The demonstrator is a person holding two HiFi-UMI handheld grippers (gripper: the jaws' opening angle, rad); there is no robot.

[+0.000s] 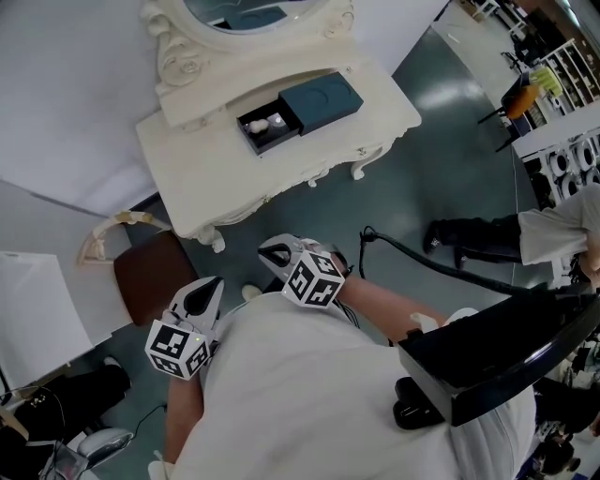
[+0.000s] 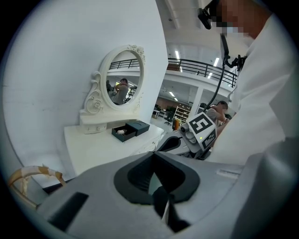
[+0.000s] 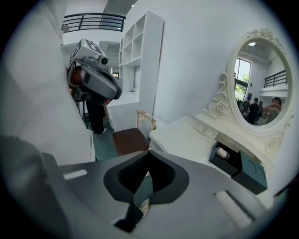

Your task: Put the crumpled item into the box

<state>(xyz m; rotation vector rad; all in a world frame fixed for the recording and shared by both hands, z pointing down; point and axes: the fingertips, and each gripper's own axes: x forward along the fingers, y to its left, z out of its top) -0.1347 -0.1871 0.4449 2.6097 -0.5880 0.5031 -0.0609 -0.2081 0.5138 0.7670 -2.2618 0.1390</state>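
Both grippers are held in close to the person's body, well apart from the table (image 1: 216,187); left gripper (image 1: 211,289) has its jaws pressed together with nothing between them; right gripper (image 1: 269,251) is likewise clenched and empty.

Crumpled item (image 1: 266,123): a small pale wad lying inside the box (image 1: 255,139), towards the back of the compartment; it is well away from both tools and neither one touches it; both gripper views look across open floor towards it.

Box: dark and shallow, open at the top, standing on the table top in front of the mirror (image 1: 253,14); I see only the wad in it; the lid (image 1: 323,101) is a dark teal slab with a round mark on top, lying flat on the table and touching the box on its right side.

Table: white, with carved edges and curved legs; a chair (image 1: 150,272) with a brown seat stands just beside its left end, on the floor between the table and the person.
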